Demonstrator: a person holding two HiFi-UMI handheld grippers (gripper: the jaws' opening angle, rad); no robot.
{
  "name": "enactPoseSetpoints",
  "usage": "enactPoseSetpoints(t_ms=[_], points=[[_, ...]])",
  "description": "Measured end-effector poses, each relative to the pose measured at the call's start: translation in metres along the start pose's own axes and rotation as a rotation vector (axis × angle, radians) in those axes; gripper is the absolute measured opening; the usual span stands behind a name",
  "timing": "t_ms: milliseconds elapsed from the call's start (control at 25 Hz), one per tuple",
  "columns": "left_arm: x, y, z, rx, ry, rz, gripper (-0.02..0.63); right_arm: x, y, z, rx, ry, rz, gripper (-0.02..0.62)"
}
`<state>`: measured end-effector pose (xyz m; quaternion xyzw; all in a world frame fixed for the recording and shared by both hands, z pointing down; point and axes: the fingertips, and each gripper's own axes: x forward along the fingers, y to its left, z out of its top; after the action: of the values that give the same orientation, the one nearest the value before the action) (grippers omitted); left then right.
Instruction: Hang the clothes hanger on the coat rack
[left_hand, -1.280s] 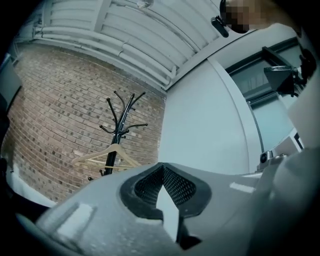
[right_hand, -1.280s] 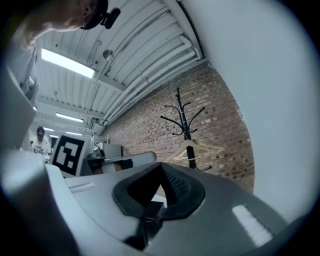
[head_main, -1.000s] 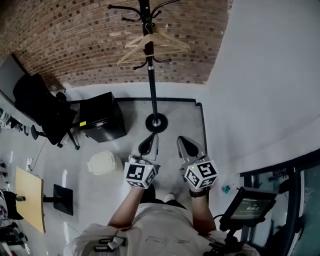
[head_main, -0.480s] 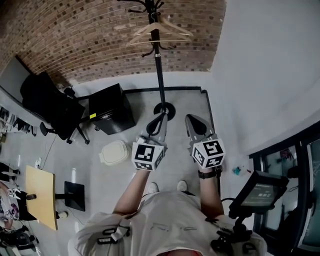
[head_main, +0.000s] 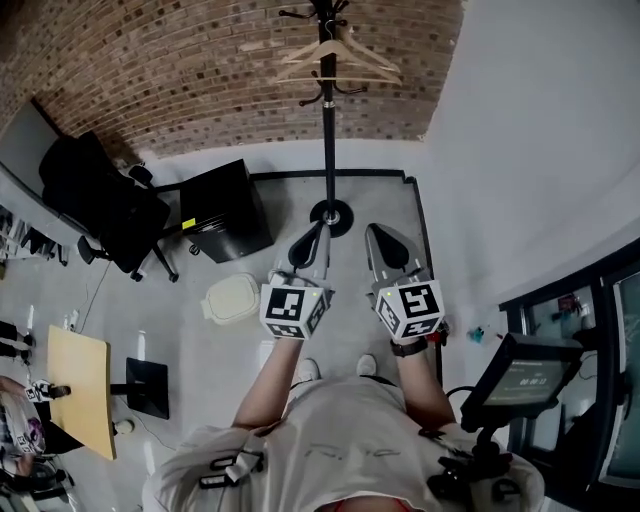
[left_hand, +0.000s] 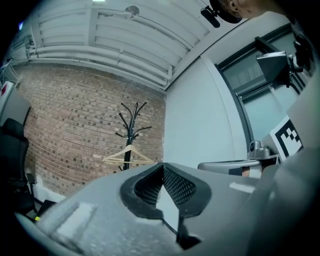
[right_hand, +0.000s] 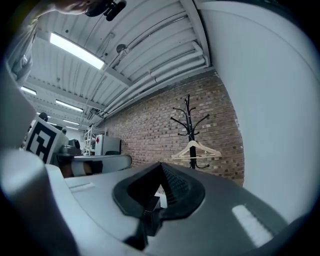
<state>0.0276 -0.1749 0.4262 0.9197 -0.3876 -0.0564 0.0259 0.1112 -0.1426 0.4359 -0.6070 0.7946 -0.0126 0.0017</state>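
Note:
A pale wooden clothes hanger (head_main: 338, 60) hangs on the black coat rack (head_main: 328, 120) in front of the brick wall; its round base (head_main: 331, 215) stands on the grey floor. Both grippers are held side by side, level, pointing toward the rack and some way short of it. My left gripper (head_main: 318, 232) is shut with nothing in it, and my right gripper (head_main: 375, 232) is shut and empty too. The left gripper view shows the hanger (left_hand: 129, 155) on the rack (left_hand: 129, 125) beyond the closed jaws. In the right gripper view the hanger (right_hand: 195, 149) hangs on the rack (right_hand: 189, 125).
A black cabinet (head_main: 222, 208) and a black office chair (head_main: 95, 215) stand left of the rack. A white lidded container (head_main: 230, 298) sits on the floor by my left arm. A wooden table (head_main: 72, 390) is far left, a screen on a stand (head_main: 515, 380) at right by the white wall.
Both grippers have moved forward toward the rack and slightly up, staying shut. The rack's base now lies closer to the fingertips in the head view. The hanger has stayed on the rack.

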Motion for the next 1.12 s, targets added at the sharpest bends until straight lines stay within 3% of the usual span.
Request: enactPoseSetpoints(t_ms=[560, 1120], points=[[0.013, 0.007, 0.026, 0.019, -0.037, -0.037, 0.003, 0.023, 0.006, 0.018, -0.017, -0.005, 0.006, 0.005], [0.008, 0.014, 0.023, 0.012, -0.016, -0.03, 0.003, 0.02, 0.006, 0.019, -0.013, -0.009, -0.012, 0.004]])
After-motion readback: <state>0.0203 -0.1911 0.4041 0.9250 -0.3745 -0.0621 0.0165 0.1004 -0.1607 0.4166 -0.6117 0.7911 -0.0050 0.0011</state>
